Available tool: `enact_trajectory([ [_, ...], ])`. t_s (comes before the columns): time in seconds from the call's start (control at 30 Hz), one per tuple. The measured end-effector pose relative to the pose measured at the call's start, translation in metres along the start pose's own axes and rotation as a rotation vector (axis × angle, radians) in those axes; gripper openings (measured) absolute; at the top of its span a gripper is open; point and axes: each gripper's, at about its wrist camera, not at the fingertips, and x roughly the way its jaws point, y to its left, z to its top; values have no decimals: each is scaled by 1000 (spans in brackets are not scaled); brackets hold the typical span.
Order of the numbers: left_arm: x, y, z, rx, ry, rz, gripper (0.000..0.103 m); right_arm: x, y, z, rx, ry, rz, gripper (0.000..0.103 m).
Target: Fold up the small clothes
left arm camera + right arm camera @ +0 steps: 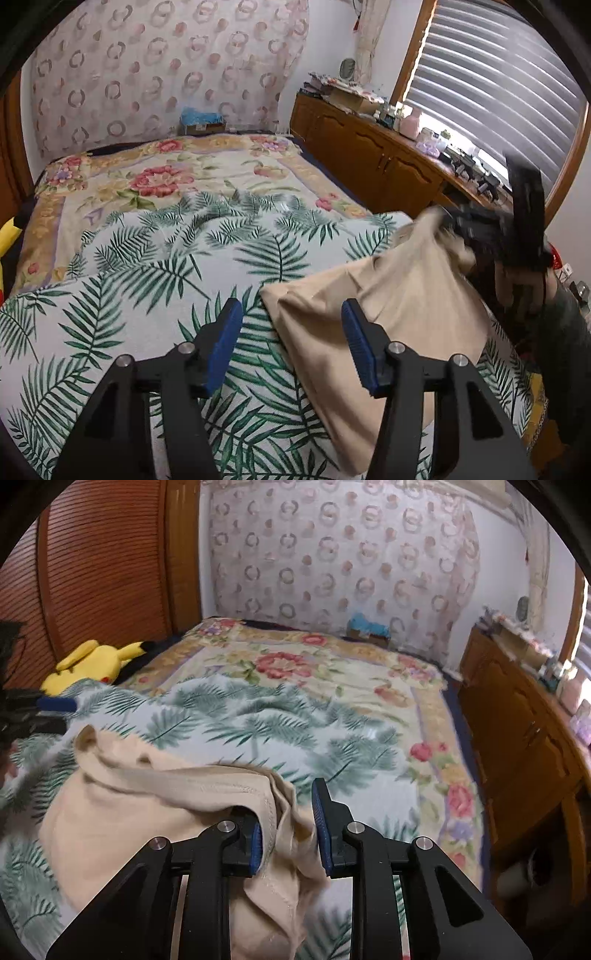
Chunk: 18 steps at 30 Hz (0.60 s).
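Observation:
A beige garment (388,317) lies crumpled on the palm-leaf blanket (147,266) at the near end of the bed. My left gripper (293,343) hovers open over the garment's left edge; its blue pads stand wide apart and touch nothing. The garment's far corner rises to my blurred right gripper (461,225). In the right wrist view the garment (147,805) bunches up between the pads of my right gripper (288,834). Those jaws stand partly apart and the folds lie loosely in the gap. The left gripper (55,714) shows at the far left edge.
A floral blanket (177,173) covers the far half of the bed. A yellow plush toy (88,664) lies by the wooden headboard. A long wooden cabinet (369,155) with clutter on top runs along the bed's right side under a window with blinds. A small box (202,122) sits by the far wall.

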Motion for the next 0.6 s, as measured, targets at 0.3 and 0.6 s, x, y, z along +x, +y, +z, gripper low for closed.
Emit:
enact_trajectory([
  [0.3,35,-6,-1,41,76,-3,55,-10,-26,18,55,-15,-105,30],
  [0.6,59,2,4,27,102,19,55,-27,-18,-25,134,75,-36,63],
])
